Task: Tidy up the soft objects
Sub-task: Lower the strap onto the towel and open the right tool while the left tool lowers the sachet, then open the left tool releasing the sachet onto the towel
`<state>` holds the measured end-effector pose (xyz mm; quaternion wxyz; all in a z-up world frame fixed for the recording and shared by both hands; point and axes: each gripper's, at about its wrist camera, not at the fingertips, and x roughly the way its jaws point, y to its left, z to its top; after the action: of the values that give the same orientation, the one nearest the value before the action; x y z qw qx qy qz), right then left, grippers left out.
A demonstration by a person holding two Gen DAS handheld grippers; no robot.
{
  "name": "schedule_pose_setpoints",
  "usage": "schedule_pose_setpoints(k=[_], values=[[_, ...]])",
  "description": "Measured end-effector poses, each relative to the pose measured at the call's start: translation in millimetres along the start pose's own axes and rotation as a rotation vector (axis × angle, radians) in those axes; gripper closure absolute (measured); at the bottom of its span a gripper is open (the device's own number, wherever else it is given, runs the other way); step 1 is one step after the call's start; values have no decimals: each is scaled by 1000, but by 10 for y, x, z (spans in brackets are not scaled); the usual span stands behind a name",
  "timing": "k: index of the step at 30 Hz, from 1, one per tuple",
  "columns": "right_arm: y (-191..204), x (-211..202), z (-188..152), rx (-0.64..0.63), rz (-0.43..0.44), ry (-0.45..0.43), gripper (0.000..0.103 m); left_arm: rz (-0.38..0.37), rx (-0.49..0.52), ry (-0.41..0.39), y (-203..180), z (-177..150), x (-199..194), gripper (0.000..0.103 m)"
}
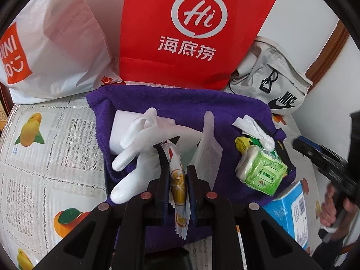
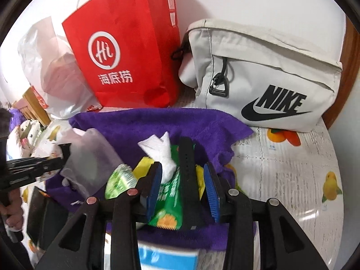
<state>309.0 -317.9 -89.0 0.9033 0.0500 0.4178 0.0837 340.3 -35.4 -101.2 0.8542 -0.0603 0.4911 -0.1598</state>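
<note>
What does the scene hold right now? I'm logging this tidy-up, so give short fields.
surface: fruit-print tablecloth
mat: purple towel
left gripper: shut on orange-print sachet
right gripper: open, green tissue pack between the jaws
on towel: white gloves
behind: red bag, grey Nike bag

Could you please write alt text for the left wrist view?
The left gripper is shut on a thin orange-print sachet above a purple towel holding white gloves and a green tissue pack. Behind stand a red paper bag, a white plastic bag and a grey pouch.
</note>
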Motion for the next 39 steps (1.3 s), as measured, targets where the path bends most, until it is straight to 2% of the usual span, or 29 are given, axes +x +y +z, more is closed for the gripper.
schedule_pose_setpoints(k=[7,9,11,12,14,20,24,29,39], values=[[55,-201,-187,-11,0,3,63,-4,-6,11,-33,-3,74,81],[61,-216,-214,-13,4,5,63,-3,-6,11,-40,-5,61,68],[74,-239,-226,-15,6,5,63,6,-4,7,-60,-6,29,43],[80,-253,-232,-15,9,3,63,23,1,3,-73,0,20,38],[97,-275,-236,-17,15,-2,63,61,8,-6,-94,8,-12,37],[169,-360,-255,-32,23,-12,63,101,-13,-3,-61,3,-97,36],[191,-429,-291,-26,30,-17,63,127,-23,-28,-47,-32,-189,29],[229,-520,-367,-27,29,-15,60,118,-37,-67,-44,-48,-332,17],[376,-792,-521,-28,31,-26,59,109,-6,-99,-239,-177,-661,17]])
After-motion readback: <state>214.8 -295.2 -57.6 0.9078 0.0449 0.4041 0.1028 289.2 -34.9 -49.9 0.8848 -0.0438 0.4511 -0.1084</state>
